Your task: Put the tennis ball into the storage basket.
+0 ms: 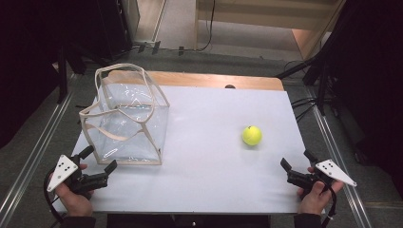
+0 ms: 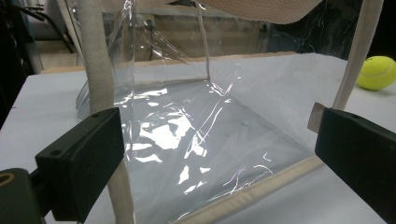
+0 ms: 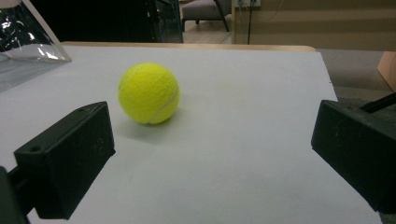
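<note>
A: Where does the tennis ball (image 1: 252, 135) sit?

B: On the white table top (image 1: 214, 156), right half, alone with bare surface all round it. The right gripper (image 1: 297, 164) is low at the near right corner, well apart from the ball, its jaws spread wide with nothing between them. In the right gripper view the ball (image 3: 149, 93) lies ahead and a little left of the gap

A: How would it handle?

B: I judge it light, springy and felt-covered, so the pads should bite well. But it is round and free to roll, so a glancing touch could send it off. Best to straddle it at its widest girth, pads on opposite sides, and close squarely

A: And the left side?

B: The left gripper (image 1: 100, 159) is also spread, holding nothing, its jaws just beside the near wall of the clear bag (image 1: 128, 123). In the left gripper view a cream strap (image 2: 95, 60) runs down close by one jaw. The bag looks thin, floppy and glossy, likely slippery on the film; the cloth edging or the handles seem the sounder places to pinch

A: Anything in the way?

B: Nothing between ball and bag. The bag's handles (image 1: 126, 71) droop over its mouth, which could hinder dropping something in
</note>
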